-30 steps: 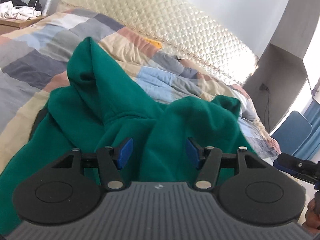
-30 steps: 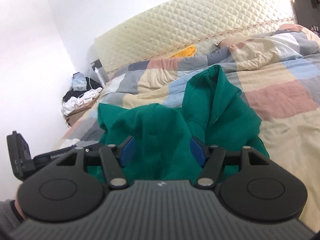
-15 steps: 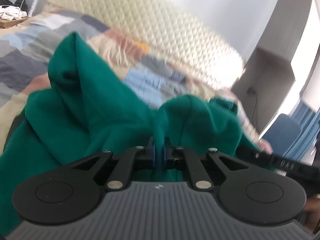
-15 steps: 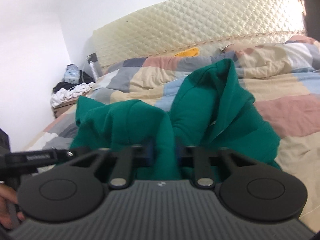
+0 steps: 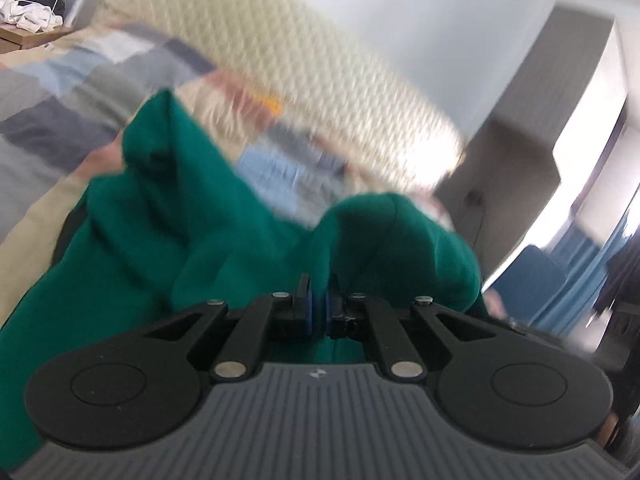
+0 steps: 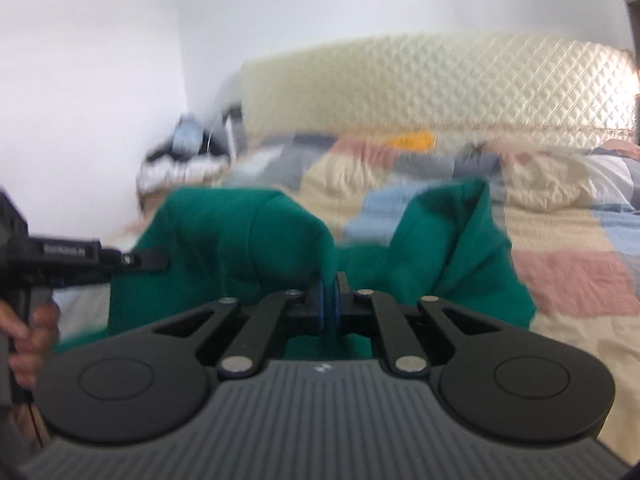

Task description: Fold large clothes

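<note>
Left wrist: green hoodie (image 5: 168,240) bunched, rumpled; blurred

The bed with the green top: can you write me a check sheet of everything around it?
Surface: bed with patchwork quilt, rumpled.
Job's things: green hooded top, bunched up, not folded yet.
Clutter: heap of clothes on a bedside table; yellow item by the headboard.
Grippers: left tool shut on the green hooded top; right tool shut on it too.
Cables: white cord near the heap; dark cord on the grey cabinet.
Surroundings: white walls, blue chair, blue curtain.
</note>
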